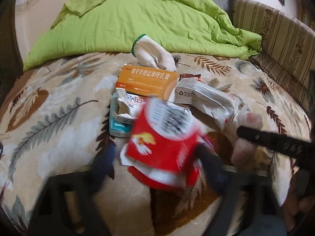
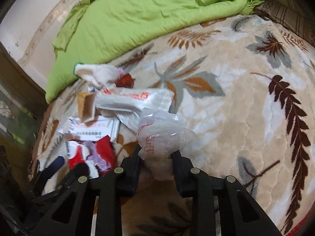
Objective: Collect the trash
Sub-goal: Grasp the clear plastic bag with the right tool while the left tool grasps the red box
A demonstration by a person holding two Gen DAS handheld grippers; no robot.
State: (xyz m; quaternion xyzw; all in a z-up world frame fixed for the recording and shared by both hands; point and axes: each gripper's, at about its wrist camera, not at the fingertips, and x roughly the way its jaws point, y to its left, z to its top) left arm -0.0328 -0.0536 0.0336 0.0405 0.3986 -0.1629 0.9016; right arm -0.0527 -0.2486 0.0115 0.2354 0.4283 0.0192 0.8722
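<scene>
in the left wrist view our left gripper (image 1: pixel 155 157) shows blurred low in the frame, its fingers spread either side of the torn red box (image 1: pixel 163 147); we cannot tell if they grip it. above centre lie the orange carton (image 1: pixel 146 83) and a white glove (image 1: pixel 155 57) on the bed (image 1: pixel 59 108). in the right wrist view, low centre, our right gripper (image 2: pixel 156 155) pinches a crumpled clear bag (image 2: pixel 163 135). we judge it light, soft and slippery; bunched folds suit holding best.
</scene>
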